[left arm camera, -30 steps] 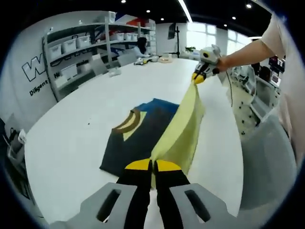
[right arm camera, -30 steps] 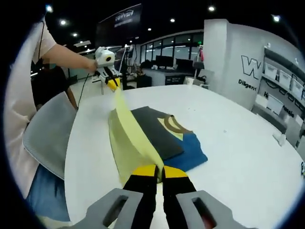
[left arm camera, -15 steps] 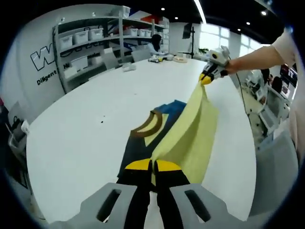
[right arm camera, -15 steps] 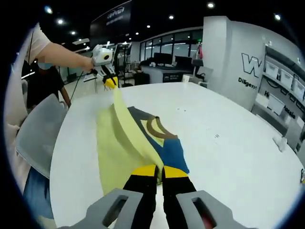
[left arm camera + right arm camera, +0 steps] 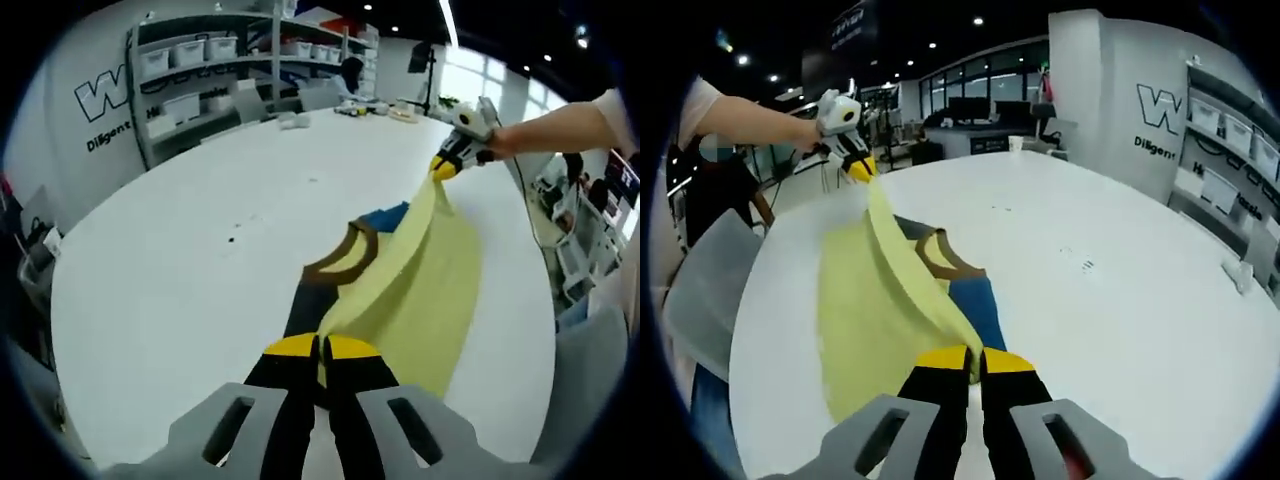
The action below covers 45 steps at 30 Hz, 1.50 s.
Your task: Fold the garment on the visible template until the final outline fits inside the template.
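Both grippers, left gripper (image 5: 321, 352) and right gripper (image 5: 975, 358), clamp the yellow panel (image 5: 420, 290) taut between them, the garment (image 5: 345, 262) lying across the white table (image 5: 180, 240) beyond that edge.

Lab: bin-stacked shelves (image 5: 215, 60), big white worktable (image 5: 180, 260).

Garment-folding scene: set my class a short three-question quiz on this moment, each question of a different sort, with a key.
1. True or false: both the left gripper and the right gripper are shut on the garment.
2. Which colour is the panel held up between the grippers? A red, B pale yellow, C green.
3. Fill in: the garment's brown collar lies on the white ____.

Key: 1 true; 2 B; 3 table.
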Each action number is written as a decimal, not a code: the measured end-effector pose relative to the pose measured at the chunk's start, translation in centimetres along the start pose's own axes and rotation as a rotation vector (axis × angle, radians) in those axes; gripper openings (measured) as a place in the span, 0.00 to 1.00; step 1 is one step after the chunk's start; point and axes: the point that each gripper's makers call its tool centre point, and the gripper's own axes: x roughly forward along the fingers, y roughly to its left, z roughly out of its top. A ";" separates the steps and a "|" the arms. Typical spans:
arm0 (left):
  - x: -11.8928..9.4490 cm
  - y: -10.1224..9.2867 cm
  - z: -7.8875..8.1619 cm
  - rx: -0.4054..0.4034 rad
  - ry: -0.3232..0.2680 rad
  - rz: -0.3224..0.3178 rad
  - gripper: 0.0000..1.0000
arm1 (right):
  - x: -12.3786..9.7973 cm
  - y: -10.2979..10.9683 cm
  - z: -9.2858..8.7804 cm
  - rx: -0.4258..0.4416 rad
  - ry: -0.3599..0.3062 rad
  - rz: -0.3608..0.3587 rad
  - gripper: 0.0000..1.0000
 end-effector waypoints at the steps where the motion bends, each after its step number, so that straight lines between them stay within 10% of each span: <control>1: 0.2 0.3 0.0 -0.008 0.000 0.005 0.00 | 0.3 -0.2 0.0 0.001 0.002 0.000 0.00; 29: 6.2 4.6 -3.0 -0.337 0.089 0.091 0.02 | 4.9 -3.5 -2.7 0.174 0.089 -0.051 0.00; 45: 1.1 3.0 -4.6 -0.332 -0.006 0.144 0.16 | 2.2 -0.4 -1.7 0.173 0.013 -0.083 0.12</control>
